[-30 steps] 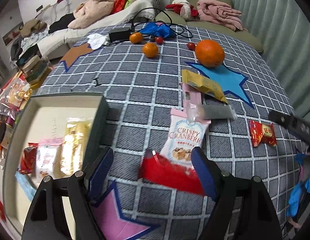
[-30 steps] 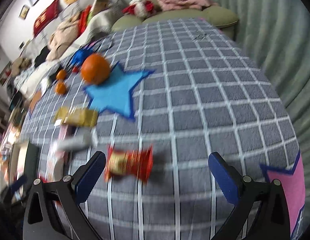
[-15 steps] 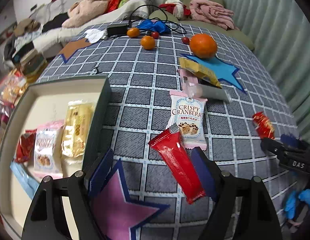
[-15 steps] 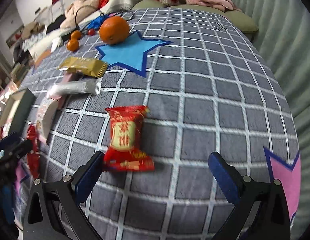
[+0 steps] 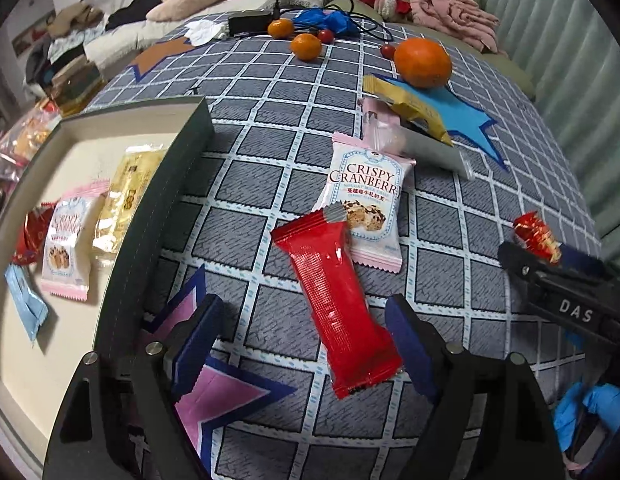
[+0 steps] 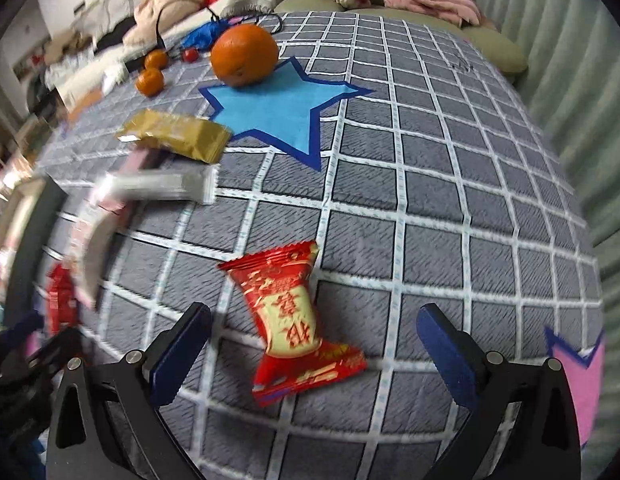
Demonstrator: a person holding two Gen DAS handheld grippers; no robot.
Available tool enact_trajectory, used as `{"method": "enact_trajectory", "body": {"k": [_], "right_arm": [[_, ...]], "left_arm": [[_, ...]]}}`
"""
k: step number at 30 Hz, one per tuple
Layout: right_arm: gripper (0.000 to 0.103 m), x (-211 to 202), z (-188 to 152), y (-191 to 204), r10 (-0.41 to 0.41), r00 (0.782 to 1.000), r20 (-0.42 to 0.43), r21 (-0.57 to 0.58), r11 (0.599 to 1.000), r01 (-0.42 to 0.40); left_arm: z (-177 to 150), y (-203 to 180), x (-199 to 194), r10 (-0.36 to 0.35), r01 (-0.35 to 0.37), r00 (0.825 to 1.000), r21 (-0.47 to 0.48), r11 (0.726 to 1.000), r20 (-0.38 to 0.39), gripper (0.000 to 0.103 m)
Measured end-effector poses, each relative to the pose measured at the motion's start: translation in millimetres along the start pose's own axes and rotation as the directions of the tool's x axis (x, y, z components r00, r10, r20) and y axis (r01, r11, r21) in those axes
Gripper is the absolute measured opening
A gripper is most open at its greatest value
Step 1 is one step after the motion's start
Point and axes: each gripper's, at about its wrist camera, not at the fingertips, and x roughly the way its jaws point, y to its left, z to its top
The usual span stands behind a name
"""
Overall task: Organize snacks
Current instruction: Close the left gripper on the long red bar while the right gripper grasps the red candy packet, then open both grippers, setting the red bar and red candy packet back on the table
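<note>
1. Left gripper (image 5: 306,344): jaws opening, straddling the red snack bar (image 5: 335,304); pads clear of it.
2. Right gripper (image 6: 313,350): jaws wide apart around the red candy pack (image 6: 294,320), no contact.
3. Box (image 5: 166,196) wall just left of the bar; open checked cloth (image 6: 449,200) to the right.

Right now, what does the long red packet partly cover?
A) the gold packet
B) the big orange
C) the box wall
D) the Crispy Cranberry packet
D: in the left wrist view the red packet's top end lies over the lower left corner of the Crispy Cranberry packet; the big orange, gold packet and box lie apart from it.
</note>
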Motion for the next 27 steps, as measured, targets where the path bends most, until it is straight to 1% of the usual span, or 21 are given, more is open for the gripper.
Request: {"method": "enact_trajectory", "body": {"k": [2,4,8,9,10,11,12,13,14,15,16,17,21,25,27], "right_arm": [[0.103,1,-1,-1,0.003,1.000,0.025,-0.004,1.000,-0.002],[0.103,1,-2,-1,0.007,0.999,0.031,-0.014,1.000,-0.007],[0.103,1,4,-1,0.003,1.000,-0.004,-0.004,1.000,-0.003],[0.103,1,7,0,0.013,1.000,-0.013,0.004,1.000,-0.013],[0.103,1,9,1,0.026,1.000,-0.012,0.005,1.000,-0.026],[0.094,0,11,4,0.031,1.000,0.000,-0.004,1.000,-0.031],[0.077,-3,11,7,0.017,1.000,0.011,-0.020,1.000,-0.017],[0.068,-6,10,10,0.014,1.000,0.023,-0.041,0.999,-0.013],[0.053,-8,9,12,0.018,0.999,0.028,-0.053,0.998,-0.016],[0.040,-10,6,13,0.025,0.999,0.029,-0.062,0.998,-0.023],[0.035,-12,4,13,0.033,0.999,0.028,-0.062,0.998,-0.031],[0.033,-14,0,11,0.051,0.998,0.023,-0.057,0.997,-0.049],[0.033,-26,-24,6,0.086,0.996,0.017,-0.044,0.995,-0.085],[0.033,-46,-61,3,0.113,0.994,0.011,-0.044,0.993,-0.113],[0.033,-55,-79,5,0.124,0.992,0.011,-0.046,0.991,-0.123]], "left_arm": [[2,-2,3,0.023,-0.023,1.000,0.018,1.000,0.012,0.087],[4,-1,5,0.015,-0.016,1.000,0.024,1.000,0.027,0.088],[8,-7,9,-0.009,0.006,0.999,0.087,0.996,0.034,0.089],[9,-6,9,-0.015,0.012,0.999,0.092,0.996,0.028,0.089],[8,-5,9,-0.016,0.013,1.000,0.095,0.995,0.027,0.086],[7,-4,7,-0.019,0.015,0.999,0.099,0.995,0.032,0.081],[6,-3,5,-0.022,0.018,0.999,0.101,0.995,0.036,0.077],[4,-2,3,-0.026,0.022,0.999,0.104,0.994,0.044,0.064],[2,-1,0,-0.037,0.031,0.998,0.108,0.994,0.048,0.050],[0,-1,-2,-0.050,0.044,0.998,0.116,0.992,0.050,0.042],[-2,-1,-5,-0.058,0.051,0.997,0.122,0.991,0.049,0.030],[-6,0,-6,-0.065,0.058,0.997,0.127,0.990,0.048,0.026],[-26,2,-17,-0.093,0.086,0.994,0.127,0.988,0.053,0.025],[-57,-2,-31,-0.085,0.069,0.993,0.188,0.980,0.077,0.026],[-67,-2,-36,-0.090,0.072,0.993,0.201,0.977,0.083,0.038]]}}
